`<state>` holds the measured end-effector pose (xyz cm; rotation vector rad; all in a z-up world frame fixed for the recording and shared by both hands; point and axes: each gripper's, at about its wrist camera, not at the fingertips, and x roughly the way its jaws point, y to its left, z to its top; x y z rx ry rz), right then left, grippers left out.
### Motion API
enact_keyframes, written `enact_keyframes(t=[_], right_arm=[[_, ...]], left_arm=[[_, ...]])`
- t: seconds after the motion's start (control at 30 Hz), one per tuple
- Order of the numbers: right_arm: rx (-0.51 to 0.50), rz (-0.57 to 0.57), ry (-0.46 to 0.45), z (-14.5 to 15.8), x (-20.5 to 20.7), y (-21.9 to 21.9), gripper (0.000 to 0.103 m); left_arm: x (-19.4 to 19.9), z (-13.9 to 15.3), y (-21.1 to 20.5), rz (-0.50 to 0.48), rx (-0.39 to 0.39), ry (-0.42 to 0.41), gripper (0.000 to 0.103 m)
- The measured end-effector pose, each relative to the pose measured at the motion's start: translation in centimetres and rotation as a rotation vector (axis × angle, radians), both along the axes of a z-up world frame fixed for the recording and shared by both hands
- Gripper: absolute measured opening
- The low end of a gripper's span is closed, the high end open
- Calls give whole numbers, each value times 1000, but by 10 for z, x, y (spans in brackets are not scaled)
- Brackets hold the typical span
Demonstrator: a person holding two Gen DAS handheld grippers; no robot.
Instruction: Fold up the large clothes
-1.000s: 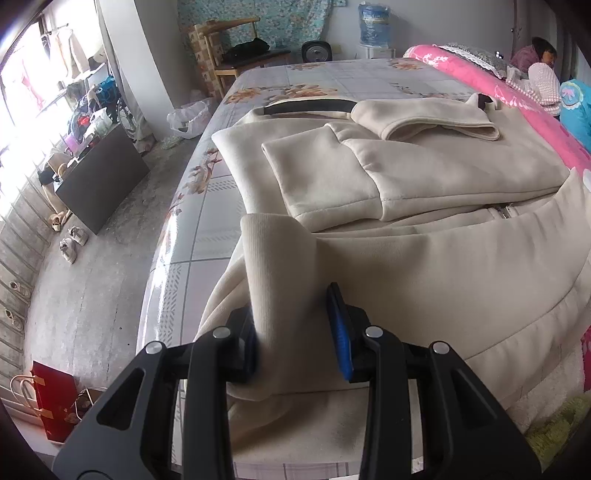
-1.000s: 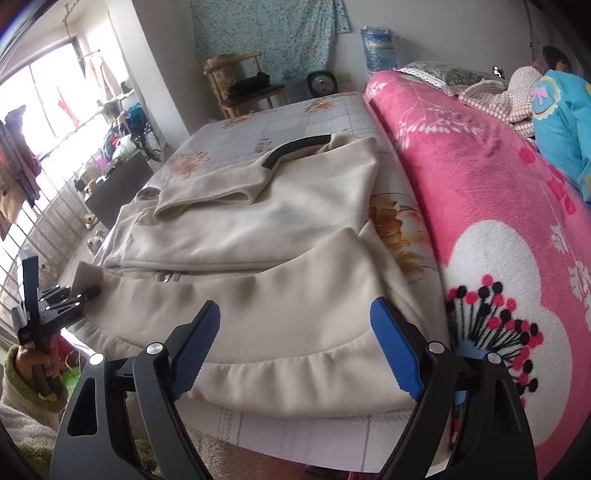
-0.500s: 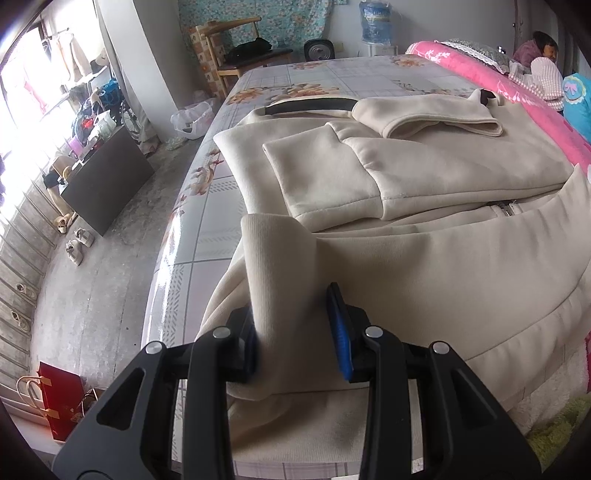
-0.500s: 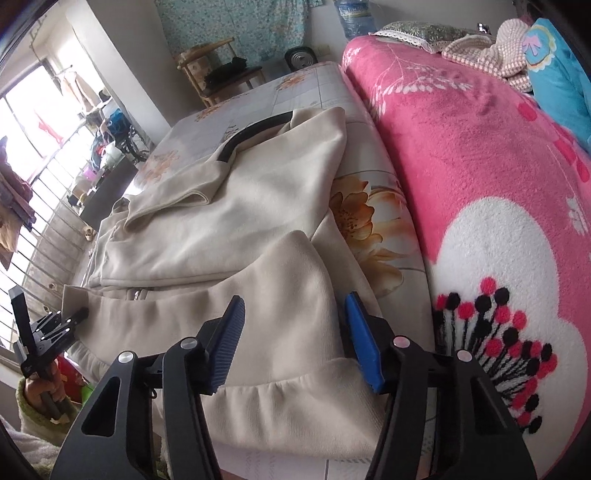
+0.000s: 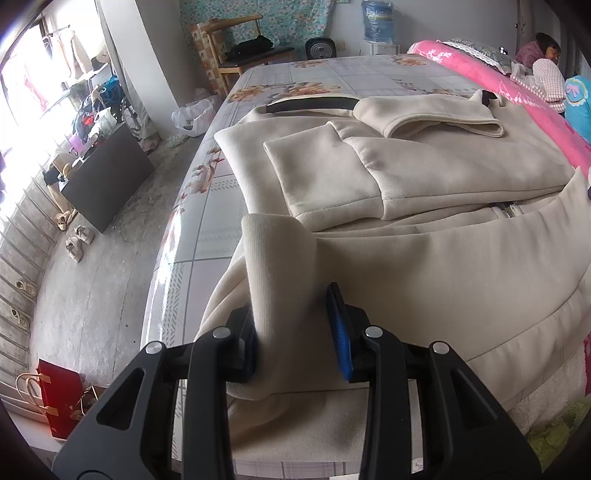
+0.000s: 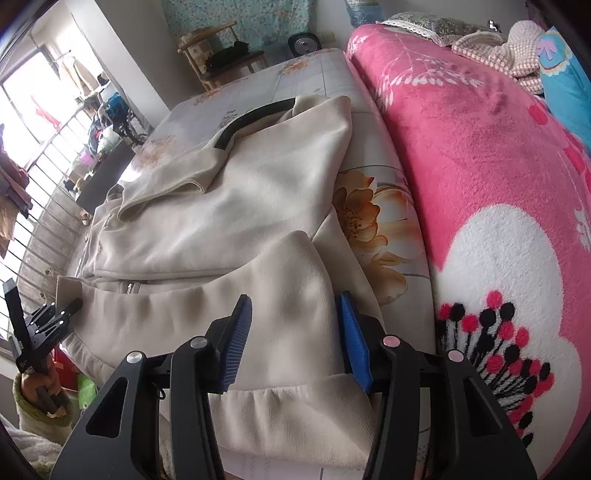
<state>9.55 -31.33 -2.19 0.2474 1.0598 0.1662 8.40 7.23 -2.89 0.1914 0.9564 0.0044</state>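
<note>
Cream jacket (image 5: pixel 424 192) lies spread on the floral bed sheet (image 5: pixel 207 221), beside the pink blanket (image 6: pixel 480 147). Left gripper (image 5: pixel 295 325) is clamped on its near hem corner; right gripper (image 6: pixel 295 332) grips the opposite hem corner.

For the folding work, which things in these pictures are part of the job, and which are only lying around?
Part of the job:
- beige jacket, sleeves folded in
- left gripper, shut on its hem corner
- right gripper, shut on the other corner

Only lying around:
- pink blanket
- red bag on the floor
- wooden chair
- water bottle
</note>
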Motion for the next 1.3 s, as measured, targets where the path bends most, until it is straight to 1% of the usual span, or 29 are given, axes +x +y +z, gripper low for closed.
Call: enact_keyframes(t=[0.13, 0.23, 0.37, 0.53, 0.63, 0.87, 0.97, 1.3], right_arm=[[-24, 8, 26, 0, -5, 1, 39], [-33, 7, 33, -1, -6, 0, 36], [-31, -5, 34, -1, -1, 0, 36], [-63, -1, 35, -3, 5, 5, 36], [-94, 11, 31, -2, 3, 10, 36], [-214, 46, 23, -1, 0, 24, 36], [-243, 54, 19, 0, 0, 28, 34], [-247, 42, 11, 4, -1, 25, 26]], left_arm=[[0, 0, 0, -3, 0, 0, 32], [-1, 0, 1, -6, 0, -1, 32], [-1, 0, 1, -7, -2, -1, 32], [-2, 0, 1, -9, -4, -1, 32], [-1, 0, 1, -8, -3, -1, 32], [-1, 1, 1, -10, 1, -1, 32], [-1, 1, 1, -10, 0, 0, 32], [-1, 1, 1, -10, 1, -1, 32]])
